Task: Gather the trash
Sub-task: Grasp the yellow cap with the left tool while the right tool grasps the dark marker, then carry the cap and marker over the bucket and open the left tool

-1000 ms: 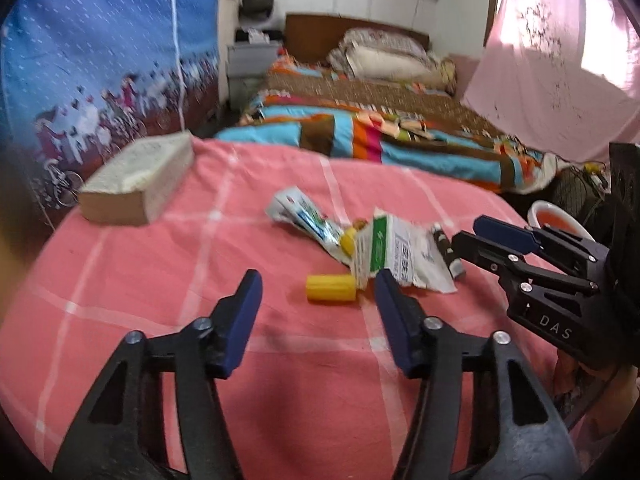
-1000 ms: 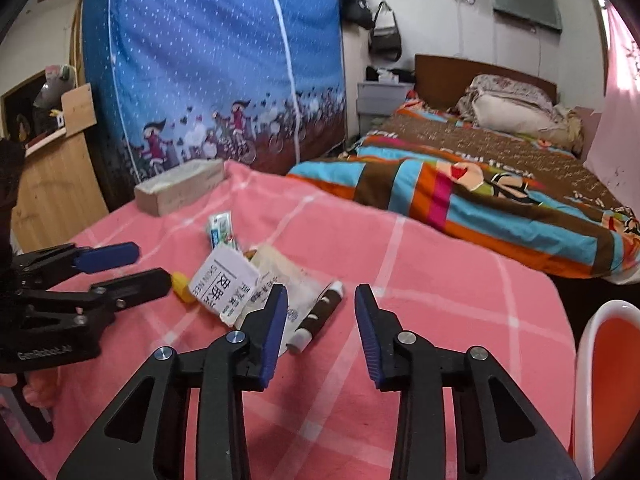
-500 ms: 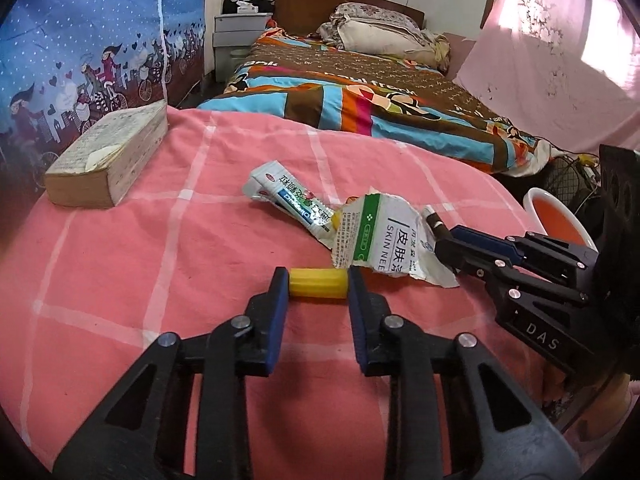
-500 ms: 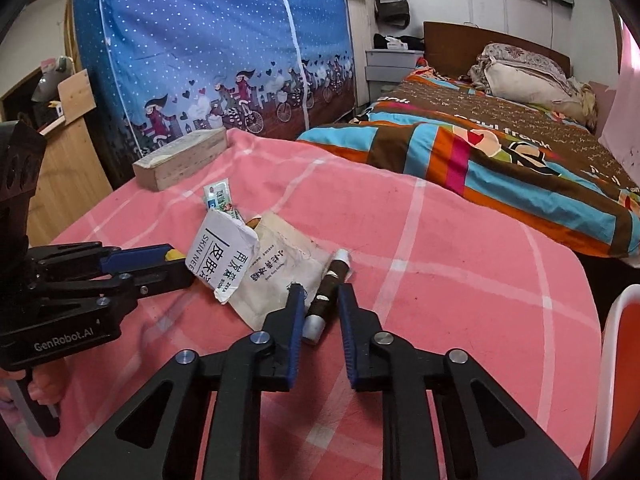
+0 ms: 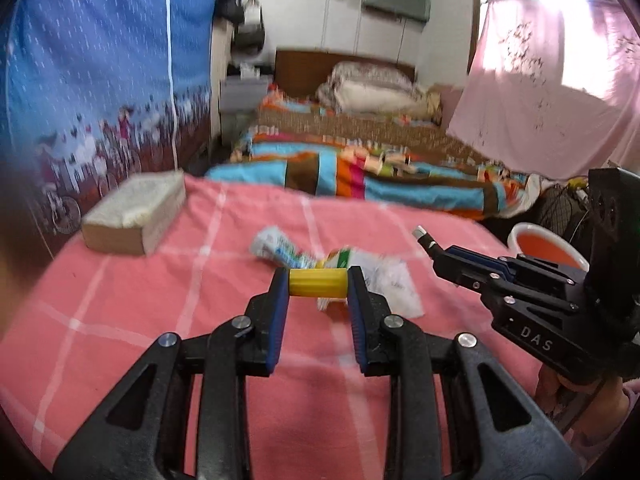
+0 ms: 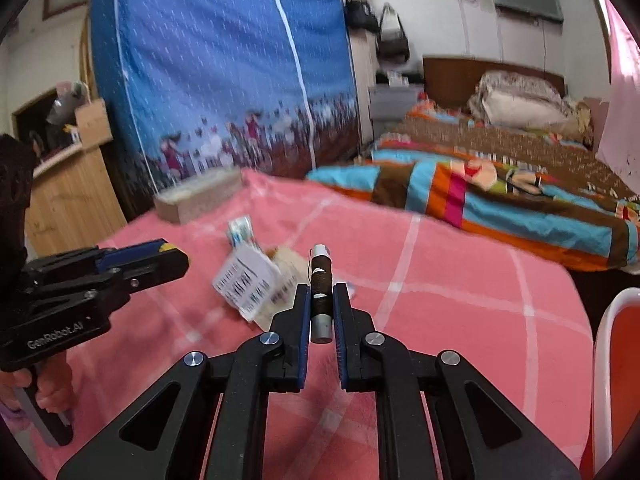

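Behind left gripper (image 5: 318, 288) – blurred wrappers (image 5: 372, 276), half-hidden

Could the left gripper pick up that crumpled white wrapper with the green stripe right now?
Probably not yet. The left gripper is already shut on a short yellow plastic cylinder, so its jaws are full. The crumpled white wrapper with the green stripe lies just beyond on the pink checked cloth, unobstructed.

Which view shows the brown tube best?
The right wrist view: the brown tube sits centred, lengthwise between the right gripper's closed fingers, silver ends visible. The left wrist view shows only its silver tip poking past that gripper.
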Available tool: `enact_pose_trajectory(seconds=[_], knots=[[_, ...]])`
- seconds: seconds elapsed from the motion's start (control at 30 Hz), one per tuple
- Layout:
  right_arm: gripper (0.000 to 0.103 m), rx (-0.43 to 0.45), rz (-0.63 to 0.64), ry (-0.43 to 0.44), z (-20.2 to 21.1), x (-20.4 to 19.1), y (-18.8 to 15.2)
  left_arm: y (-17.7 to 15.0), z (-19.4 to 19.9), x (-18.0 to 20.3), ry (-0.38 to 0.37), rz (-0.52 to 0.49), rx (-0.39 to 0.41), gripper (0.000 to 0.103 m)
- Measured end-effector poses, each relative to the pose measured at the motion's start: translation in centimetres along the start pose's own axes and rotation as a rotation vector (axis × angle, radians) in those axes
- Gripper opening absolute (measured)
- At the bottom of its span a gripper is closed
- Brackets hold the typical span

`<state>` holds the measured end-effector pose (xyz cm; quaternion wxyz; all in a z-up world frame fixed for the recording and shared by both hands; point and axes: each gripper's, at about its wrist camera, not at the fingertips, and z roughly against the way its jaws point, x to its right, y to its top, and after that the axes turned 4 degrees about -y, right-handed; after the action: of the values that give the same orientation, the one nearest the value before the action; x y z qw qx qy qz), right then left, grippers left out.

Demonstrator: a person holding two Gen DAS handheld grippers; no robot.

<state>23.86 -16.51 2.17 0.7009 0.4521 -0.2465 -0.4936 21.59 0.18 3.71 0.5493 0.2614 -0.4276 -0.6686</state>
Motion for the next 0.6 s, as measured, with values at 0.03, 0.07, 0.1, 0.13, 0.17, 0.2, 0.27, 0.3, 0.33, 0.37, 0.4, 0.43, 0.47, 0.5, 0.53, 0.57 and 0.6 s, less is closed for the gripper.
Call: enact_pose_trajectory(seconds=[0.03, 0.07, 0.1, 0.13, 0.17, 0.2, 0.27, 0.3, 0.33, 0.37, 0.4, 0.43, 0.47, 0.5, 0.53, 0.57, 0.6], knots=[[0.009, 0.033, -0.002, 0.004, 0.6, 0.0, 0.1, 0.1, 0.4, 0.2, 0.001, -0.009, 0.028, 0.032], [0.009, 0.077, -0.005, 0.006, 1.5, 0.1, 0.2, 0.3, 0.9, 0.7, 0.005, -0.021, 0.063, 0.032], [0.009, 0.105, -0.004, 0.007, 2.1, 0.1, 0.3, 0.4, 1.3, 1.1, 0.006, -0.029, 0.092, 0.032], [0.009, 0.147, -0.002, 0.002, 2.9, 0.1, 0.4, 0.6, 1.5, 1.4, 0.005, -0.033, 0.113, 0.032], [0.009, 0.182, 0.001, -0.004, 3.7, 0.2, 0.6, 0.8, 1.9, 1.7, 0.003, -0.036, 0.140, 0.032], [0.009, 0.227, 0.005, -0.013, 4.7, 0.3, 0.8, 1.0, 2.1, 2.2, -0.001, -0.040, 0.165, 0.032], [0.009, 0.290, 0.010, -0.029, 6.1, 0.6, 1.2, 1.5, 2.7, 3.3, -0.011, -0.053, 0.217, 0.032], [0.009, 0.324, 0.013, -0.039, 6.9, 0.8, 1.4, 1.8, 2.9, 3.9, -0.017, -0.059, 0.241, 0.032], [0.009, 0.364, 0.017, -0.055, 7.9, 1.0, 1.6, 2.1, 3.1, 4.6, -0.027, -0.066, 0.268, 0.032], [0.009, 0.384, 0.019, -0.064, 8.4, 1.2, 1.7, 2.4, 3.3, 5.2, -0.034, -0.073, 0.287, 0.032], [0.009, 0.420, 0.023, -0.082, 9.3, 1.5, 1.9, 2.8, 3.4, 6.0, -0.043, -0.087, 0.311, 0.032], [0.009, 0.441, 0.025, -0.095, 9.9, 1.8, 1.9, 3.0, 3.6, 6.6, -0.049, -0.097, 0.327, 0.032], [0.009, 0.460, 0.025, -0.108, 10.5, 2.1, 2.0, 3.2, 3.6, 7.2, -0.058, -0.108, 0.342, 0.032], [0.009, 0.479, 0.024, -0.122, 11.1, 2.4, 2.1, 3.4, 3.7, 7.9, -0.069, -0.119, 0.356, 0.032], [0.009, 0.502, 0.021, -0.141, 11.8, 3.0, 2.2, 3.6, 3.7, 8.7, -0.081, -0.135, 0.369, 0.032], [0.009, 0.513, 0.020, -0.156, 12.3, 3.4, 2.3, 3.8, 3.6, 9.4, -0.092, -0.147, 0.378, 0.032], [0.009, 0.521, 0.018, -0.169, 12.7, 3.8, 2.2, 3.9, 3.6, 10.0, -0.104, -0.160, 0.388, 0.032]])
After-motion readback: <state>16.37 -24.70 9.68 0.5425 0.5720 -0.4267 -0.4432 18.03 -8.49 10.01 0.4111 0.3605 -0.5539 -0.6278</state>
